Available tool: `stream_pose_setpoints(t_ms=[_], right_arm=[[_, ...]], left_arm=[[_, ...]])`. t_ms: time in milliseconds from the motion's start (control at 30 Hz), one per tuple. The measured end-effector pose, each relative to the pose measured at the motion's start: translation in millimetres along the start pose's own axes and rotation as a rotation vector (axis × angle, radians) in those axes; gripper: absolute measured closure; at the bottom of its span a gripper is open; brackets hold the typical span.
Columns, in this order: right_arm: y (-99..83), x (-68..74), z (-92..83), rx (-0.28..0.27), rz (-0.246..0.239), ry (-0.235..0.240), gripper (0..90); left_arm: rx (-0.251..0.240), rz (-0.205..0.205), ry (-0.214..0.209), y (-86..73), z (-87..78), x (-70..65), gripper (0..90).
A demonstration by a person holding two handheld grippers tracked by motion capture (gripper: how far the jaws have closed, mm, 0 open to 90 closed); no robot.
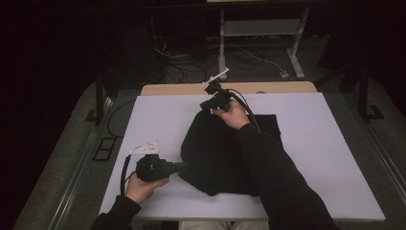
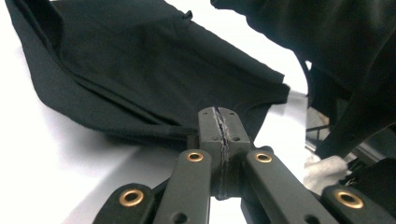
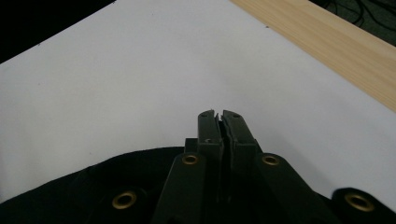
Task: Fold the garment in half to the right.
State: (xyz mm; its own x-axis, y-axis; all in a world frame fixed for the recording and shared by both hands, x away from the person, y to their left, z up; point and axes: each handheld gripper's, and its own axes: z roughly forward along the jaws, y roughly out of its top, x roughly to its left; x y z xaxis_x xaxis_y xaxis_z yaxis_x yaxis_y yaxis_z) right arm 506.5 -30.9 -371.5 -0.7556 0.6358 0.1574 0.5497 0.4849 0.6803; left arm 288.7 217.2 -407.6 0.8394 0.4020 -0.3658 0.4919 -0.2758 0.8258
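A black cloth point(image 1: 215, 153) lies crumpled on the white table cover point(image 1: 325, 143), partly hidden under the person's right sleeve point(image 1: 277, 182). My left gripper point(image 1: 183, 166) meets the cloth's near left edge. In the left gripper view its jaws point(image 2: 218, 111) are shut, with the cloth's hem point(image 2: 140, 70) running into them. At the cloth's far corner, my right gripper point(image 1: 205, 106) points away from the person. Its jaws point(image 3: 218, 113) are pressed together over the cloth's edge point(image 3: 70, 196), their tips past the hem above bare white cover.
A light wooden strip point(image 1: 182, 89) of the table runs along the far edge of the white cover point(image 3: 116, 70). Beyond it, cables and a white frame point(image 1: 261, 28) stand on the dark floor. Bare cover lies left and right of the cloth.
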Motion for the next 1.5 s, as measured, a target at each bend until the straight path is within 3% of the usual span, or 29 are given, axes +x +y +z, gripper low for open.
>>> stream_pose_setpoints(t_ms=[133,433,600,1167,1500], right_arm=[[-5.3,-4.6,-9.2,-0.014,0.008,-0.008,85.5],[-14.6,-15.8,-30.8,-0.024,0.01,-0.022,85.5],[-16.3,-21.9,-43.5,-0.04,0.016,-0.036,85.5],[-25.3,-38.5,-69.6,-0.06,0.041,-0.062,85.4],[-34.6,-48.3,-76.8,-0.066,0.047,-0.061,85.4]], left_arm=[[0.002,0.012,0.001,3.3,1.8,-3.4,88.6],[0.067,0.069,0.027,11.8,13.8,-16.2,88.6],[0.058,0.105,0.017,25.6,17.7,-24.1,88.6],[0.067,0.15,-0.04,50.5,47.3,-37.4,88.6],[0.084,0.154,-0.044,57.2,62.2,-41.0,88.6]])
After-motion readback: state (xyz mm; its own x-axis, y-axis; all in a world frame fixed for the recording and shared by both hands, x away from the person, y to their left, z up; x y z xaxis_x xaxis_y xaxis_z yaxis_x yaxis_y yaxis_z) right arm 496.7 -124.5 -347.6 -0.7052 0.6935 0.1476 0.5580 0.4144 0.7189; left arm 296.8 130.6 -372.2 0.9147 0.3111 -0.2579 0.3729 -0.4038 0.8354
